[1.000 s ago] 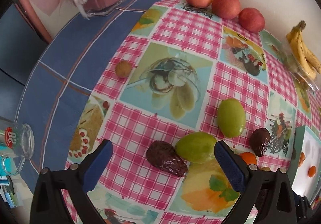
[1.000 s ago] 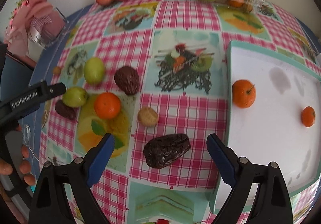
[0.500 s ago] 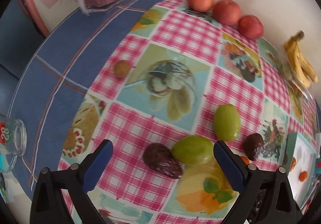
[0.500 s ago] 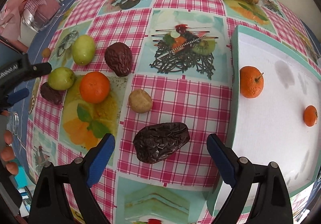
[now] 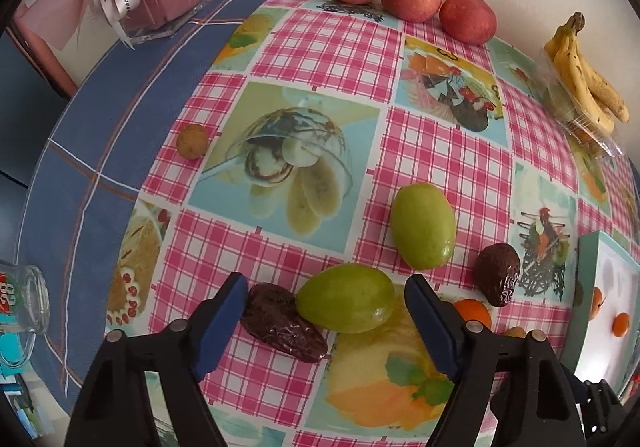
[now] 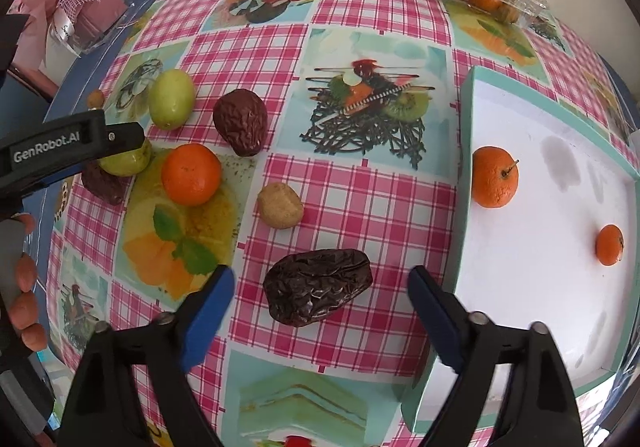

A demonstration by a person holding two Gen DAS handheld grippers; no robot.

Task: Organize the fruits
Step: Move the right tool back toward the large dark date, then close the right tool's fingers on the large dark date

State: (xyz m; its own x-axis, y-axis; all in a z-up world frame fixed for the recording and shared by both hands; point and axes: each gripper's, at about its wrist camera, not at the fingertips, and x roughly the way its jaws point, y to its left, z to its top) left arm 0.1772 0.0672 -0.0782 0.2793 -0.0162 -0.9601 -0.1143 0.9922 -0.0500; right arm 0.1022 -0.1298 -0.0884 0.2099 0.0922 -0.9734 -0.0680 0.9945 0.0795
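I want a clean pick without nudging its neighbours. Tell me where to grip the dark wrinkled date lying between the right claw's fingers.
Grip the dark wrinkled date across its narrow middle, from straight above. It lies flat, long axis tilted, so roll the right claw to cross it. The jaws are closing and not touching it yet.

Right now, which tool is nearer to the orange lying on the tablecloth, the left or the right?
Left. The left tool is closing around a green fruit beside the orange. The right tool is closing around a dark date, farther away.
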